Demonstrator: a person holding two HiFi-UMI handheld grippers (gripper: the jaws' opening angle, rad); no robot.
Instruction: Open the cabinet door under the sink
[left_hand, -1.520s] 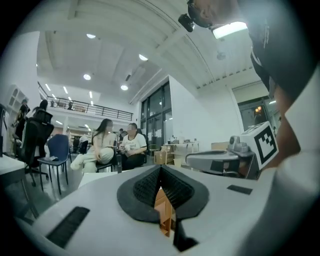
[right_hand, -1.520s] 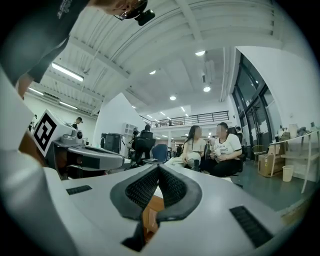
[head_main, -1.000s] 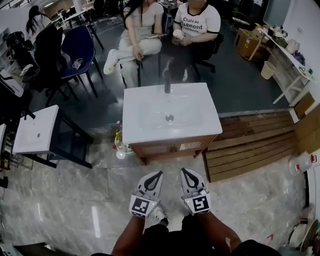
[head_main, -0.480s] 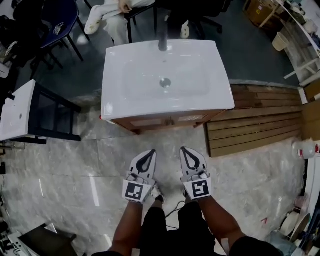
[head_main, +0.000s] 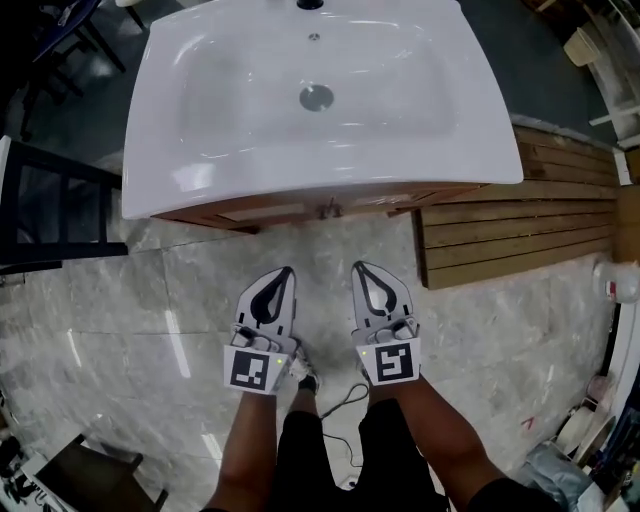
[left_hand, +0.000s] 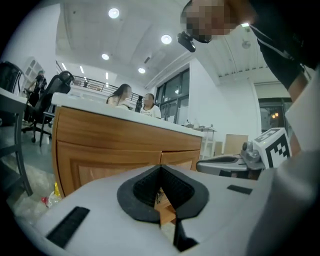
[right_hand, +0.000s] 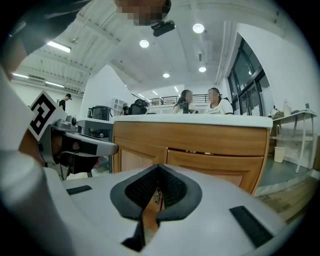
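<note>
Brown wooden cabinet door (right_hand: 215, 165) under white sink (head_main: 200, 150): unopened.
My left tongs (head_main: 284, 272) and right tongs (head_main: 360, 270): pinched together, empty, short of it.

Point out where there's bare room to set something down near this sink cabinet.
Bare marble floor lies left of the left gripper, bordered by the black frame and the cabinet. The strip between the cabinet and the right gripper is free too. The sink top's flat rim is bare. Crowded: the lower right corner, with clutter past the wooden planks.
</note>
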